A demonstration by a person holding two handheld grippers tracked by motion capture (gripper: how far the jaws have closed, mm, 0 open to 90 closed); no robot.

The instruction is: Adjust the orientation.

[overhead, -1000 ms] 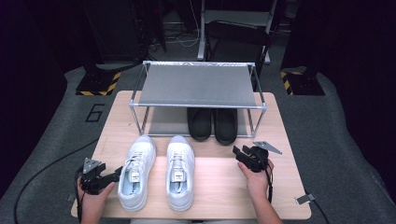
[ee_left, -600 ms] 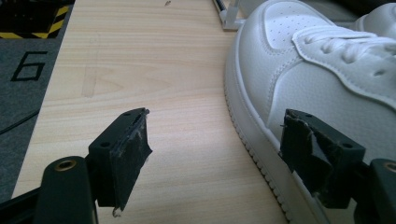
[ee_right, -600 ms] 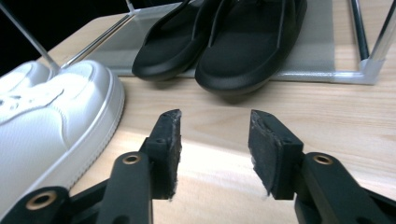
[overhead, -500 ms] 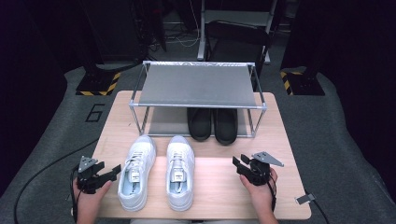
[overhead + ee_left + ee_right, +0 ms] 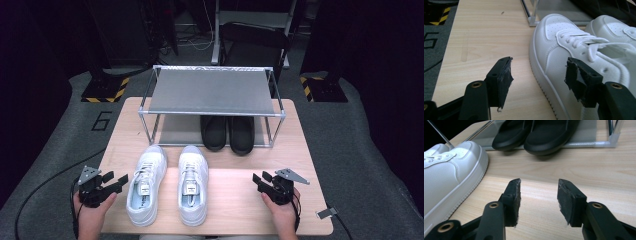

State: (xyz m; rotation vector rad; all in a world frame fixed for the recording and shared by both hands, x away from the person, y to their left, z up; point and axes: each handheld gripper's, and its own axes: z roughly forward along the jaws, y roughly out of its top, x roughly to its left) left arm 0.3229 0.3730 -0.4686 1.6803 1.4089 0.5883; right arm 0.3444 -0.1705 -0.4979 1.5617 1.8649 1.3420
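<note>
Writing: a grey "6" (image 5: 102, 120) on the dark floor mat left of the table (image 5: 240, 205); yellow-black hazard tape (image 5: 106, 90) on the stand bases behind; the tongue labels of the sneakers are too small to read.

Left sneaker (image 5: 145, 182) and right sneaker (image 5: 193, 182) lie side by side at the near edge of the table, toes toward the rack (image 5: 212, 92); white, laced, apart from each other.

Left gripper (image 5: 117, 181) sits just beside the left sneaker's outer side, held in the left hand (image 5: 92, 212); jaws wide apart, nothing between the pads; they have just been closing a little; in the left gripper view the sneaker's side wall lies between the jaw tips, untouched as far as can be told.

Right gripper (image 5: 259, 179) is held in the right hand (image 5: 280, 210) over bare table, well apart from the right sneaker; jaws parted, empty; they have just been opening.

Black shoes (image 5: 227, 132), a pair, stand on the rack's lower shelf, toes outward; the upper shelf is grey mesh; the rack's front posts stand beyond the sneakers' toes.

A small grey tag (image 5: 327, 213) lies at the table's right near corner.
</note>
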